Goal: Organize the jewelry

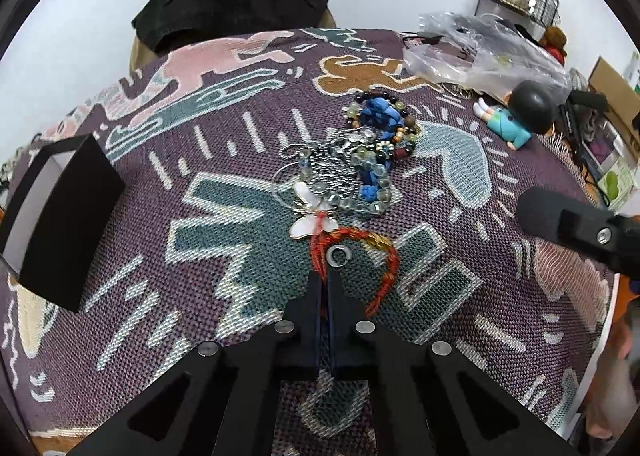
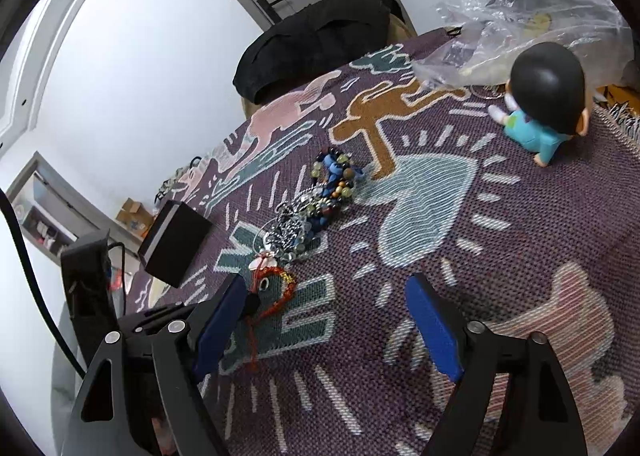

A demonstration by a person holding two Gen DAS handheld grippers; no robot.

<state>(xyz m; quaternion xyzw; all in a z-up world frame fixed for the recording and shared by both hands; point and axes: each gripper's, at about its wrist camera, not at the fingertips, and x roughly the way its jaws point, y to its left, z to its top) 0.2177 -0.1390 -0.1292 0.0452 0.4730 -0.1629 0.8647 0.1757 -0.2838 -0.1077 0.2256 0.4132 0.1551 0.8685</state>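
Note:
A pile of jewelry point(image 1: 360, 152) lies mid-table: blue and glass bead strings, silver chains, a white butterfly pendant point(image 1: 310, 222). A red braided bracelet point(image 1: 384, 260) with a silver ring point(image 1: 339, 255) lies at its near end. My left gripper point(image 1: 325, 276) is shut, its tips pinching the red cord just below the ring. In the right wrist view the pile point(image 2: 316, 200) and the red bracelet point(image 2: 280, 288) sit ahead to the left. My right gripper point(image 2: 328, 296) is open and empty, hovering right of the bracelet. A black jewelry box point(image 1: 68, 216) stands open at the left.
A patterned woven cloth point(image 1: 200, 216) covers the table. A doll in blue point(image 1: 516, 116) lies at the far right beside a clear plastic bag point(image 1: 480, 52). A black garment point(image 1: 232, 4) hangs on a chair behind the table. The box also shows in the right wrist view point(image 2: 176, 240).

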